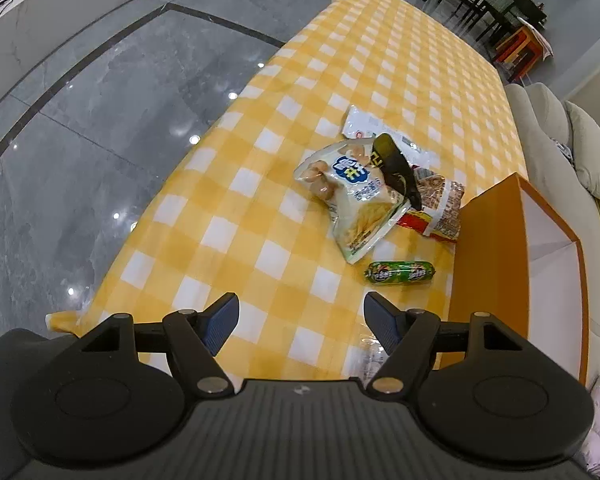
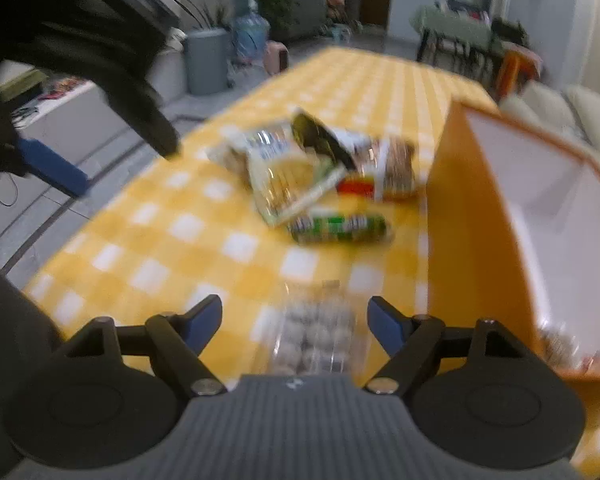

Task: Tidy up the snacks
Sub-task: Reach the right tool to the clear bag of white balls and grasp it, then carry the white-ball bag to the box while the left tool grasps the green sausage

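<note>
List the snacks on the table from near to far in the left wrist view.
Clear pack at the gripper → green sausage → pale chip bag → white packet at the back.

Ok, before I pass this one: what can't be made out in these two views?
- Orange box contents: cut off by the frame edge in the left wrist view, blurred in the right.
- Clear pack of round snacks: blurred in the right wrist view; mostly hidden behind the left gripper in the left.
- White packet: largely covered by the snack pile.
- Print on the green sausage: smeared by motion blur.
</note>
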### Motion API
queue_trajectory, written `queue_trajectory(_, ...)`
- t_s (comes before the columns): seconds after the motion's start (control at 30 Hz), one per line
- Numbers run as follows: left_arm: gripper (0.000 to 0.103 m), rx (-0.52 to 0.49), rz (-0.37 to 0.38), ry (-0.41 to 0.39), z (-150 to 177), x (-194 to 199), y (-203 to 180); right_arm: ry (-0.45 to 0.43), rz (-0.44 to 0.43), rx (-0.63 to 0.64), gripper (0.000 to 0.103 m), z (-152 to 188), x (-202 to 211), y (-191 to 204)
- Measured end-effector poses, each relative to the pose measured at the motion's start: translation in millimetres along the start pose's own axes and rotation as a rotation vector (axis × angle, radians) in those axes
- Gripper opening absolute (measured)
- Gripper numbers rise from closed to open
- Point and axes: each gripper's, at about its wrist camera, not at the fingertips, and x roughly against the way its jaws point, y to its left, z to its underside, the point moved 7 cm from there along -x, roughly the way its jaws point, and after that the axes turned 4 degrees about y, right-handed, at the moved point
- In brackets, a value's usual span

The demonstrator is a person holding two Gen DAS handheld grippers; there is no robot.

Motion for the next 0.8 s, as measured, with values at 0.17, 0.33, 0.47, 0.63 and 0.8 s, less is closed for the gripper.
queue_trajectory(0.17,0.084,0.033,0.035,0.045,0.7,-6.4,4.8,0.089,0.047,0.006,0.071,15.0,-29.3,-5.0)
queue_trajectory(0.33,0.084,0.038,0.026,0.058,0.9,-10.7,4.5,0.092,0.05,-0.042,0.073,18.2,-34.4,-7.6)
queue_trajectory(0.47,0.084,0.014,0.024,0.061,1.8,-11.9,-0.1,0.089,0.027,-0.076,0.063,18.2,-35.2,-9.2)
queue_trajectory(0.63,0.084,0.007,0.034,0.071,2.8,-14.6,-3.2,0.065,0.01,0.046,0.05,16.9,-28.7,5.7)
queue_trajectory(0.8,0.084,0.005,0.011,0.057,1.8,-13.6,0.9,0.065,-0.031,0.02,0.048,13.0,-26.5,1.9)
